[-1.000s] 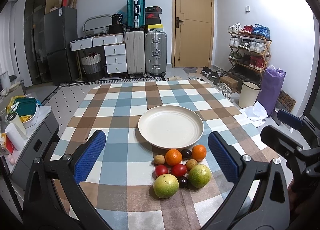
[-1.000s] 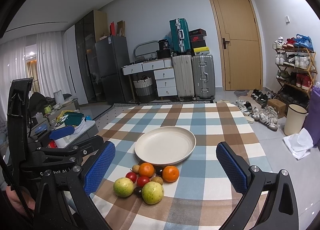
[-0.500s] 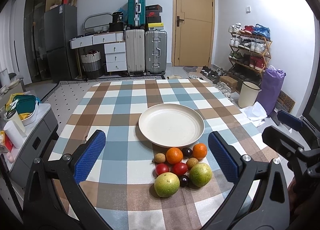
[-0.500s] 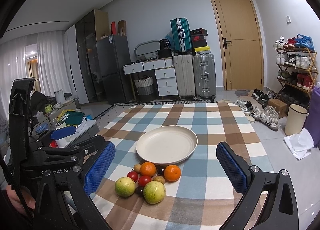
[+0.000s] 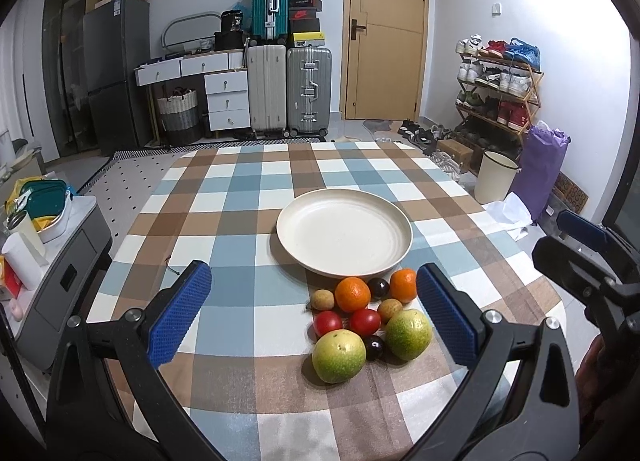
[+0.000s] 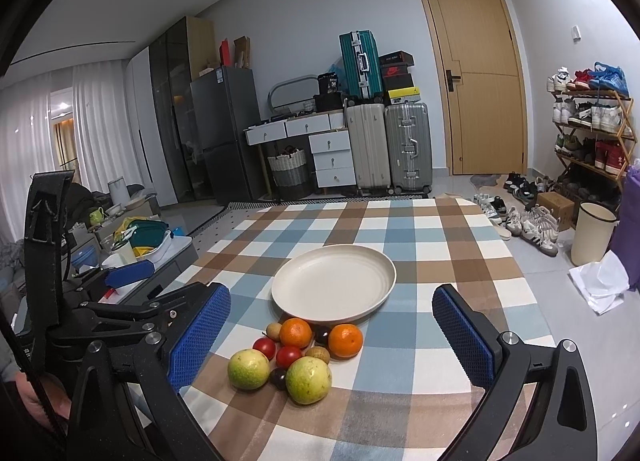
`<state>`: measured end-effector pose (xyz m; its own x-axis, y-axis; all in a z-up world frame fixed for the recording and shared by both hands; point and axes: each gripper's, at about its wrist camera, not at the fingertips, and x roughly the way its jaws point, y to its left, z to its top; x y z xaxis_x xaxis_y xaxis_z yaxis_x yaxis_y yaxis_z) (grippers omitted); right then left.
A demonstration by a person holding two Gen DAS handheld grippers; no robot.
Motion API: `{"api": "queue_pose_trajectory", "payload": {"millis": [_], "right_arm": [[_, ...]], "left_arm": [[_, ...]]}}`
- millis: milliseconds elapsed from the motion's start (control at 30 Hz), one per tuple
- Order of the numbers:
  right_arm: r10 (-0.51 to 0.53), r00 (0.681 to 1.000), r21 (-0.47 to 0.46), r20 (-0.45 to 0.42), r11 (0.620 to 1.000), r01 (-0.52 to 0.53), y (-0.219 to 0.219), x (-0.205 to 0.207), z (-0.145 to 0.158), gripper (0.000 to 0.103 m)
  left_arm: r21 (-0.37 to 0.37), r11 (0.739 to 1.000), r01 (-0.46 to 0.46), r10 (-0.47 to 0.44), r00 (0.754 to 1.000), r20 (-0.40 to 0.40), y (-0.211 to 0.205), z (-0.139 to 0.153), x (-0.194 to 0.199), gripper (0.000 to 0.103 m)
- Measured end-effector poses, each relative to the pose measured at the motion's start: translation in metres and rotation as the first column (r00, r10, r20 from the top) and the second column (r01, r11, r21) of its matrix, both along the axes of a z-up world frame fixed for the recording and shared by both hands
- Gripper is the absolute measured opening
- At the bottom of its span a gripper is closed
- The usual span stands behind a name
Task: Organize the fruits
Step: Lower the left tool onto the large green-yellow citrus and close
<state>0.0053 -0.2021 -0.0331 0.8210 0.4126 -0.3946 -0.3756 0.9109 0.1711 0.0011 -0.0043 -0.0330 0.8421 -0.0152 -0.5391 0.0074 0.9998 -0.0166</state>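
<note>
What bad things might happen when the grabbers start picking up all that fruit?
The fruits sit bunched together, touching. Grabbing a green guava could knock the dark plum or a tomato away, and round fruit may roll across the checked tablecloth to the floor. The tomatoes look soft, so a hard squeeze might squash one. The left gripper and right gripper, both open, hover close together and might bump.

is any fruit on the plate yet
No, the plate is bare; the fruit all sits on the tablecloth in front of it.
</note>
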Motion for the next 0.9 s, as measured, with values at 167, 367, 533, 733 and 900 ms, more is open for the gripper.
{"api": "queue_pose_trajectory", "payload": {"millis": [167, 367, 533, 733, 900], "right_arm": [[0.001, 1.0, -0.005, -0.012, 1.0, -0.001, 0.001, 0.003, -0.004, 0.103], [-0.006, 1.0, -0.005, -0.03, 1.0, 0.005, -0.002, 0.007, -0.01, 0.103], [-0.008, 0.999, -0.004, -0.037, 1.0, 0.008, -0.003, 0.009, -0.013, 0.103], [-0.007, 0.999, -0.007, -0.046, 1.0, 0.007, -0.003, 0.012, -0.016, 0.103], [-0.008, 0.999, -0.006, -0.049, 1.0, 0.008, -0.002, 0.012, -0.017, 0.103]], "left_arm": [[-0.007, 1.0, 0.008, -0.008, 0.999, -0.04, 0.008, -0.011, 0.006, 0.102], [-0.016, 1.0, 0.027, -0.029, 0.994, -0.109, 0.018, -0.039, 0.019, 0.102], [-0.028, 0.999, 0.04, -0.044, 0.985, -0.167, 0.022, -0.065, 0.03, 0.102], [-0.065, 0.996, 0.06, -0.073, 0.974, -0.215, 0.024, -0.087, 0.04, 0.102], [-0.102, 0.992, 0.07, -0.094, 0.963, -0.251, 0.026, -0.102, 0.049, 0.102]]}}
